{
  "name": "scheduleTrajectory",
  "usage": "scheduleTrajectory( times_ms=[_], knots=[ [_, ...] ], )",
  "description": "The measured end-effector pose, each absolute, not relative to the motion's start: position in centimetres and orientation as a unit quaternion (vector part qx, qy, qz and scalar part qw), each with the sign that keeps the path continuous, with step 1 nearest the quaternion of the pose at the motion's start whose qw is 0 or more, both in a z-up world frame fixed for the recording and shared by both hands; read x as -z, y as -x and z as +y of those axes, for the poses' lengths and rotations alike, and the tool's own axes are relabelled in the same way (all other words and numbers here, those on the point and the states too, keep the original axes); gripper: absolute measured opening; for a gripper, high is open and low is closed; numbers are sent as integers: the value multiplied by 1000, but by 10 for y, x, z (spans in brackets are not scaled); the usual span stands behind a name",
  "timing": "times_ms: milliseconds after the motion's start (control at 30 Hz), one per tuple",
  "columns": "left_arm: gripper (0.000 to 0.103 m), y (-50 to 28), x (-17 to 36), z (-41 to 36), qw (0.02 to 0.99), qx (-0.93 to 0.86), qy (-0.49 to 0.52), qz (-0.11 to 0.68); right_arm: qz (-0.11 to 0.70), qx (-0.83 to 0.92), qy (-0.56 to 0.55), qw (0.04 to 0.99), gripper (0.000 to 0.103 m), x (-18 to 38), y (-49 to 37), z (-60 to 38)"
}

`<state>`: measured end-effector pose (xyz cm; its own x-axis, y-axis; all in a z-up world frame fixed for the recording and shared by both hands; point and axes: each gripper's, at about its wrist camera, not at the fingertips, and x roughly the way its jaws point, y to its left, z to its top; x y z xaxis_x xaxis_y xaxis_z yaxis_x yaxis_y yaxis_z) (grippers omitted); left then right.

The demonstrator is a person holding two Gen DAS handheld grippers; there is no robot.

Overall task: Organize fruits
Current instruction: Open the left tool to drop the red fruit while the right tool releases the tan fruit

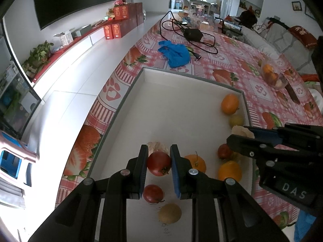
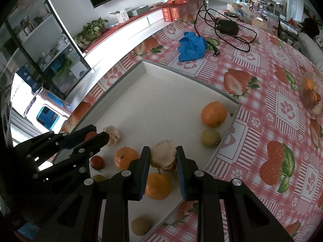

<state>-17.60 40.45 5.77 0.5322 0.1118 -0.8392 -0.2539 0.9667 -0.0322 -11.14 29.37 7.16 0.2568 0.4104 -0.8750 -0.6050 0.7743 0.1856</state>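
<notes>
Left wrist view: my left tongs (image 1: pixel 159 162) are closed narrow on a red tomato (image 1: pixel 158 163), the pads pressing its two sides, above the near part of the white tray (image 1: pixel 201 80). Right wrist view: my right tongs (image 2: pixel 163 158) are closed on a pale papery-skinned bulb (image 2: pixel 163 155), possibly garlic, also over the tray's near part. Both items are gripped but not yet set anywhere.

Outward from the left tongs, all inside the tray: a second tomato (image 1: pixel 153 193) and a yellowish-brown fruit (image 1: pixel 169 213) lie just nearer than the held one; a stemmed orange fruit (image 1: pixel 196 162) sits just beside it; another pale bulb (image 1: pixel 159 146) lies just behind it. Toward the tray's right wall are a third tomato (image 1: pixel 223 151) and an orange (image 1: pixel 230 171). In the tray's far right corner an orange (image 1: pixel 229 103) and a small green-yellow fruit (image 1: pixel 236 120) rest close together, possibly touching.

My judgement is that sorting is at an early stage: the kinds are still mixed in the tray's near half, and most of its floor is bare. Remaining work appears to be grouping tomatoes, oranges, bulbs and small fruits.

Beyond the tray, on the strawberry-patterned table (image 1: pixel 232 60), lie a blue bag (image 1: pixel 175 53), a black charger with cable (image 1: pixel 192 34) and a clear bag of fruit (image 1: pixel 272 75).
</notes>
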Motion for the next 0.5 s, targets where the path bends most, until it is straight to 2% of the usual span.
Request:
scheduleTrajectory(
  times_ms=[200,267,300,333,400,467,500],
  knots=[
    [25,175,-55,404,869,-104,73,478,530,-322,97,779,27,-63,108,295],
    [36,176,-54,403,868,-105,70,480,536,-323,95,774,28,-60,108,295],
    [52,176,-55,403,868,-105,70,480,537,-323,95,774,28,-59,108,295],
    [62,178,-56,402,870,-112,67,475,539,-322,94,773,28,-59,108,295],
    [67,179,-57,403,874,-125,59,467,539,-315,94,776,38,-60,108,292],
    [73,181,-58,407,873,-131,64,465,535,-304,93,783,57,-63,106,287],
    [79,182,-58,410,872,-131,72,465,535,-302,90,784,59,-64,105,284]
  ],
)
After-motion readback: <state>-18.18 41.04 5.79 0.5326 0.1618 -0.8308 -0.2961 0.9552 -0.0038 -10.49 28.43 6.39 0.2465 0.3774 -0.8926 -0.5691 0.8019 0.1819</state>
